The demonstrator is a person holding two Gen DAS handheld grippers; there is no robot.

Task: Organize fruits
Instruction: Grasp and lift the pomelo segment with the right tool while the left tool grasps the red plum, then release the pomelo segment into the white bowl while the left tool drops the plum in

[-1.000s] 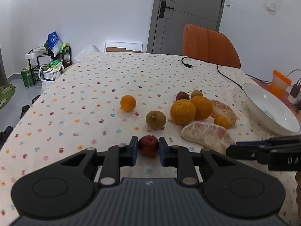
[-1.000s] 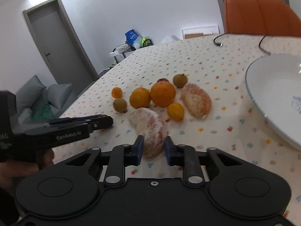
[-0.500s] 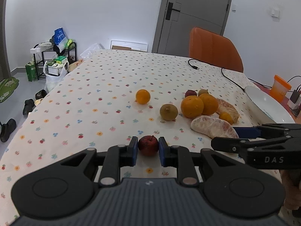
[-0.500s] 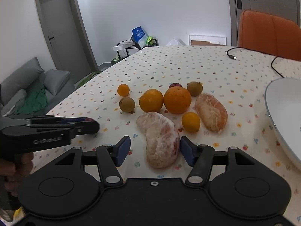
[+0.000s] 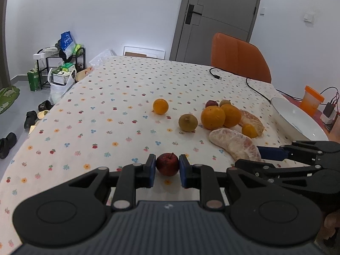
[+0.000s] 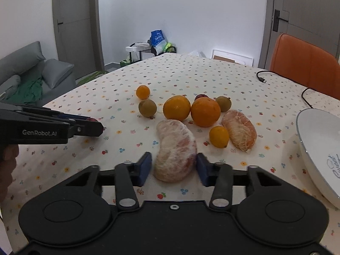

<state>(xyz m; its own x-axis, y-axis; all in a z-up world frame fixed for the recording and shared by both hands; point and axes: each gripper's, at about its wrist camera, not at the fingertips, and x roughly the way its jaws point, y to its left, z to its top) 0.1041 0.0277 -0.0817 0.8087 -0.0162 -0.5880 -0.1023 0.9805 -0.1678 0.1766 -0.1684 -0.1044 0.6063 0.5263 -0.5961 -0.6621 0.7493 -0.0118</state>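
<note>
My left gripper [image 5: 165, 167] is shut on a small dark red fruit [image 5: 167, 165] just above the flowered tablecloth [image 5: 119, 97]. My right gripper [image 6: 174, 165] straddles the near end of a peeled pomelo segment [image 6: 175, 148]. Its jaws are closing, and slim gaps still show between the pads and the fruit. Behind lie two large oranges [image 6: 176, 108] [image 6: 205, 111], a second pomelo segment [image 6: 239, 130], two small oranges [image 6: 142, 91] [image 6: 218, 136] and two brownish round fruits [image 6: 147, 108] [image 6: 223, 103]. The left gripper [image 6: 93, 127] shows at the left of the right wrist view.
A white plate [image 6: 314, 148] lies at the right, close to the fruit pile. A black cable [image 5: 250, 85] runs across the far right of the table, before an orange chair [image 5: 238, 57]. An orange-lidded cup [image 5: 312, 99] stands beyond the plate. The table edge drops off at the left.
The right gripper rolled level, opened wide off the pomelo's tip and now narrows around its near end. The left gripper drifted slightly, still holding the red fruit.
</note>
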